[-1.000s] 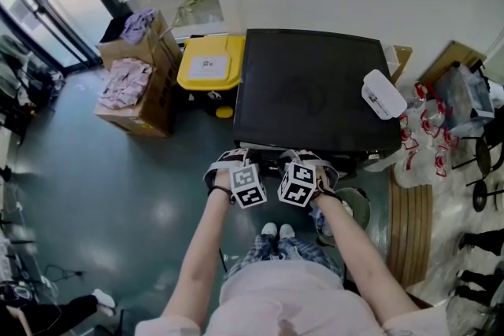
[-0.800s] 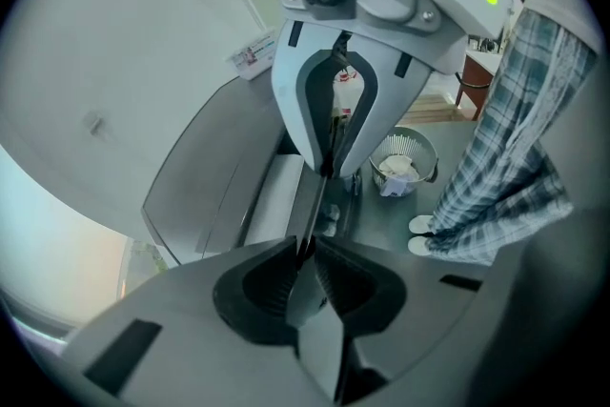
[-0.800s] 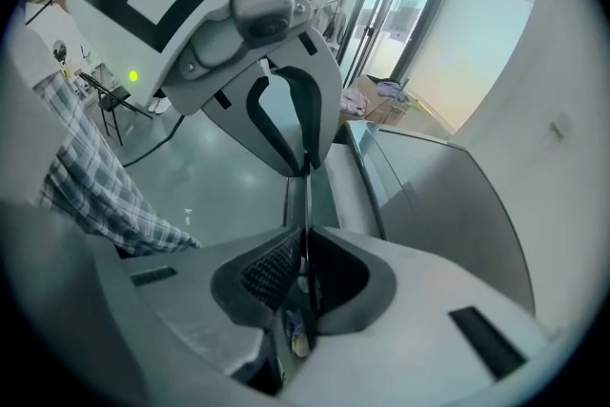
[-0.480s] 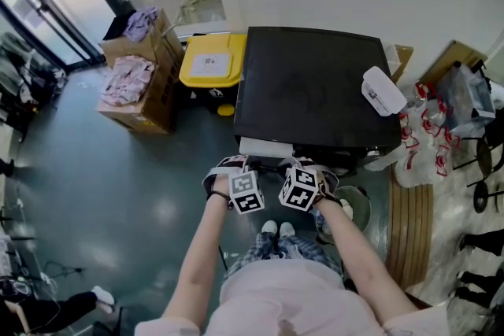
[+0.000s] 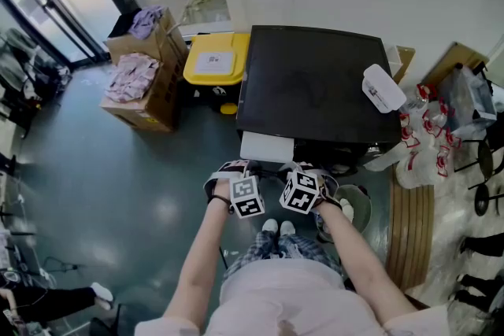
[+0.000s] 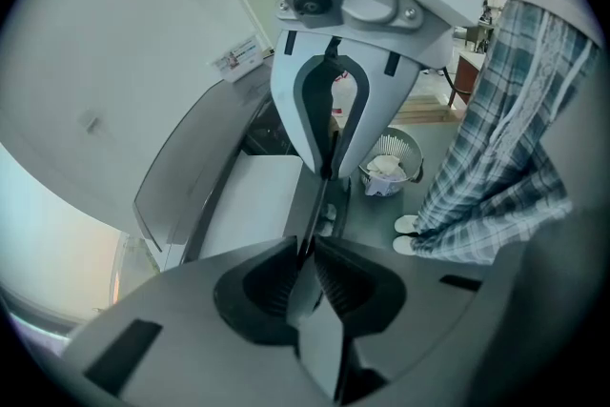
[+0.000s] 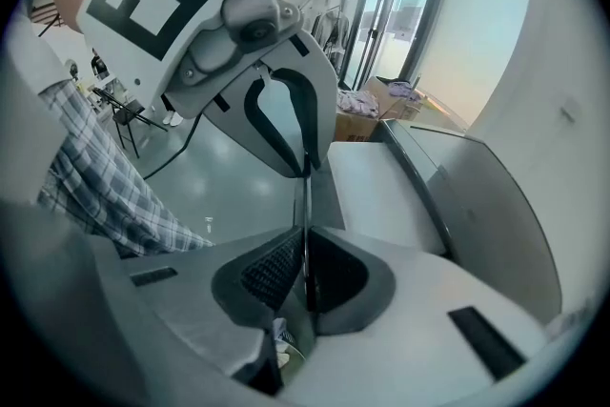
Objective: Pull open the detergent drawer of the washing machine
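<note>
Since 1 second ago the detergent drawer (image 5: 266, 146) has slid further out of the washing machine (image 5: 315, 83), growing from a sliver to a clear white rectangle. Both grippers have drawn back toward the person with it.

Nearest the head camera are the person's plaid trousers (image 5: 277, 249) and white shoes (image 5: 277, 230). Just beyond them, the 2 hands sit side by side at the drawer's front.

The left gripper (image 6: 307, 254) has its jaws almost together, its dark ribbed pads clamped on the drawer's thin front lip. The right gripper (image 7: 305, 267) pinches the same lip in the same way, and the 2 grippers face each other along it.

The drawer projects from the left part of the machine's front. Its long axis runs from the machine straight toward the person, and its front end points at them. Its top looks flat, plain and white, with a grey front strip.

From the head view the marker cubes (image 5: 246, 197) hide the jaw tips and the lip. No compartments can be made out, and the machine's front face lies out of sight under its dark top.

A wire wastebasket (image 6: 391, 169) holding white paper stands just right of the person's feet. A white oblong object (image 5: 383, 93) lies on the machine's right edge. Further left are a yellow-lidded bin (image 5: 214, 59) and 2 cardboard boxes (image 5: 146, 86) holding cloth.
</note>
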`<action>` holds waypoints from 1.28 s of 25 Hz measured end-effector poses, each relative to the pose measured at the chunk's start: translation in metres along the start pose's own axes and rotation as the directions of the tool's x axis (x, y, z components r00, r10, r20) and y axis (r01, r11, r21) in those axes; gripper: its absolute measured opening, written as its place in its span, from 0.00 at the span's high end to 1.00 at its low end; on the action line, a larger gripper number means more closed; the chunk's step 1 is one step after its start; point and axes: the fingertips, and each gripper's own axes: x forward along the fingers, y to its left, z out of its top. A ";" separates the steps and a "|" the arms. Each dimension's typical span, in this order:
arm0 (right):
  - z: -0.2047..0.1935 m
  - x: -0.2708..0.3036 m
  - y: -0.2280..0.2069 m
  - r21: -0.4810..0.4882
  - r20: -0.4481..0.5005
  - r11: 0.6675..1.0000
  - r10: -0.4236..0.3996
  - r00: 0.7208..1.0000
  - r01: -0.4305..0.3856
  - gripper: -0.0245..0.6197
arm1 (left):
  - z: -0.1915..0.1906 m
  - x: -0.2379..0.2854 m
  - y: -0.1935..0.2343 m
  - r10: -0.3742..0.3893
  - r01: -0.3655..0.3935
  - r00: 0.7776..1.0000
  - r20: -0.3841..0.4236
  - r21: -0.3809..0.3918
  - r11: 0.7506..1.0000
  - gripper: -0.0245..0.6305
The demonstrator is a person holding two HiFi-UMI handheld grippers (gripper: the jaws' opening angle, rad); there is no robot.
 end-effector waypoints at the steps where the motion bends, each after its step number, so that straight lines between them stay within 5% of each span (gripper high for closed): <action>1: 0.000 -0.001 0.003 -0.001 0.001 1.000 0.002 1.000 -0.002 0.89 | 0.000 -0.001 -0.002 -0.001 0.001 1.000 -0.001 0.003 1.000 0.85; 32: -0.001 -0.016 0.076 -0.003 0.025 0.995 0.102 0.995 -0.102 0.89 | -0.007 -0.030 -0.070 -0.038 0.038 0.999 0.009 0.014 0.999 0.85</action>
